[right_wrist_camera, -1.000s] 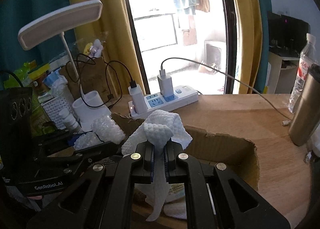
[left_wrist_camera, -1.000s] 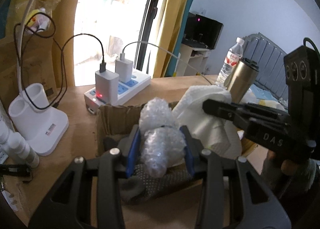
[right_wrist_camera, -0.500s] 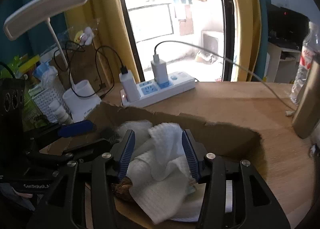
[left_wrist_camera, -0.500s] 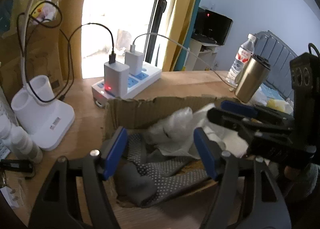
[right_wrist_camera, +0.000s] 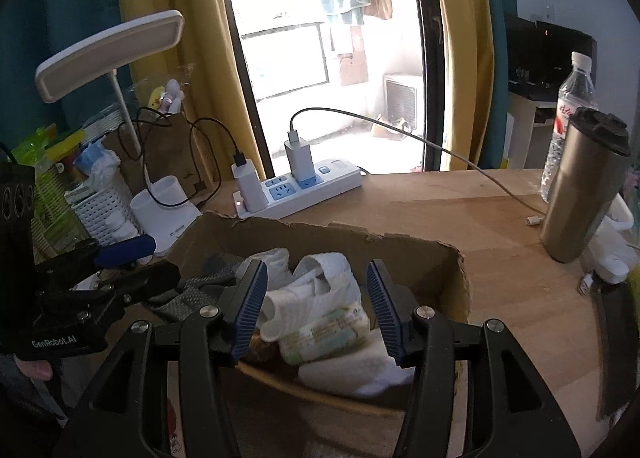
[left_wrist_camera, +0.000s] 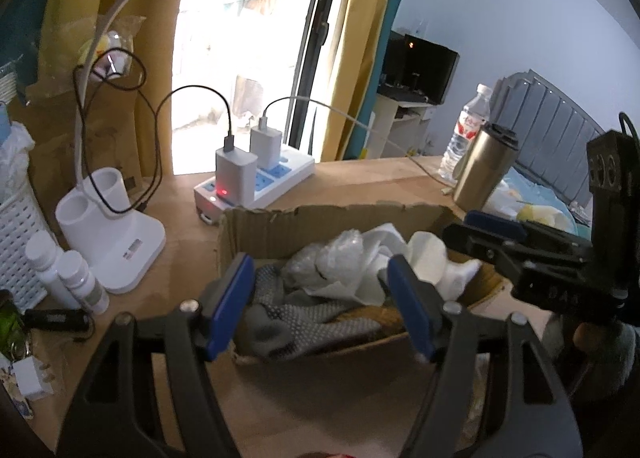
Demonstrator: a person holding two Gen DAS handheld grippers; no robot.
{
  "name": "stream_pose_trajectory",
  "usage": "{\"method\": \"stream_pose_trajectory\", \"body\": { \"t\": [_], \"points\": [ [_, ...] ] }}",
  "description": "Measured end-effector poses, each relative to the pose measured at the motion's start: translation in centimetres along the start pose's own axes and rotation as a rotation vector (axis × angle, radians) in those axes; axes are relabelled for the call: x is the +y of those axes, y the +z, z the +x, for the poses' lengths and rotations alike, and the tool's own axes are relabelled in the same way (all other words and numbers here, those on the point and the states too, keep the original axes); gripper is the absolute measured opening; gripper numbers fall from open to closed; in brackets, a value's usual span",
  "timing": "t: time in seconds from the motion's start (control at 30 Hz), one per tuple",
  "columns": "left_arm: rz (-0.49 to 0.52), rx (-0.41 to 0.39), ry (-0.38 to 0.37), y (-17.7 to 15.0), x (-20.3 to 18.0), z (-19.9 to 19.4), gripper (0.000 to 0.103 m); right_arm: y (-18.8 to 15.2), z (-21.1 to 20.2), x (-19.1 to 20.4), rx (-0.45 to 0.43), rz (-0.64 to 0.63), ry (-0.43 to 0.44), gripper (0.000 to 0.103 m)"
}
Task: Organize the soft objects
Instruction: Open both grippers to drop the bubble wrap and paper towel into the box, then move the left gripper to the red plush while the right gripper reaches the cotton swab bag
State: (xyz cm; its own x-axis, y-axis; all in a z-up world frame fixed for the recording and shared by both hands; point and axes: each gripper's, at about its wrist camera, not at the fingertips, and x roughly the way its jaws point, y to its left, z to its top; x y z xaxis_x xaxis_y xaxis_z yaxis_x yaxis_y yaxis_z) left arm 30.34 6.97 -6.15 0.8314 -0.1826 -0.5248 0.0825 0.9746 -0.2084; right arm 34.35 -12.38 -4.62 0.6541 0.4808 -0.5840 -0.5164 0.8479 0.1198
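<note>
Inside torn cardboard box (right_wrist_camera: 416, 262) beyond right claw (right_wrist_camera: 316, 304): crumpled white cloth (right_wrist_camera: 320, 290), bubble wrap (left_wrist_camera: 328, 258), grey dotted glove (left_wrist_camera: 304, 318), heaped loosely.

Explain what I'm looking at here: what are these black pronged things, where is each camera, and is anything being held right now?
These are two handheld grippers, one in each of a person's hands; each carries a camera looking out along its own fingers. The left view shows the left gripper, the right view the right gripper. Both hang over a cardboard box on a wooden desk. Inside lie bubble wrap, a white cloth and grey dotted gloves. Both sets of fingers have just opened and hold nothing. A power strip and steel tumbler stand behind.
</note>
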Motion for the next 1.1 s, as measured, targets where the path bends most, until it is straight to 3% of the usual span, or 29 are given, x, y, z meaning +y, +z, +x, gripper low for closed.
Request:
{"method": "stream_pose_trajectory", "body": {
  "t": [0.43, 0.73, 0.83, 1.1],
  "points": [
    [0.006, -0.033, 0.012, -1.0, -1.2, -3.3, 0.071, -0.8, -3.8, 1.8, -0.030, -0.030, 0.007, 0.057],
    [0.000, -0.052, 0.015, -1.9, -1.6, -5.3, 0.071, -1.9, -5.9, 2.6, -0.038, -0.042, 0.003, 0.066],
    [-0.002, -0.053, 0.019, -2.4, -1.7, -6.0, 0.082, -2.3, -6.4, 2.7, -0.039, -0.041, 0.000, 0.067],
    [-0.004, -0.051, 0.023, -3.5, -2.1, -7.1, 0.083, -3.4, -7.5, 3.0, -0.039, -0.037, -0.001, 0.067]
  ]
}}
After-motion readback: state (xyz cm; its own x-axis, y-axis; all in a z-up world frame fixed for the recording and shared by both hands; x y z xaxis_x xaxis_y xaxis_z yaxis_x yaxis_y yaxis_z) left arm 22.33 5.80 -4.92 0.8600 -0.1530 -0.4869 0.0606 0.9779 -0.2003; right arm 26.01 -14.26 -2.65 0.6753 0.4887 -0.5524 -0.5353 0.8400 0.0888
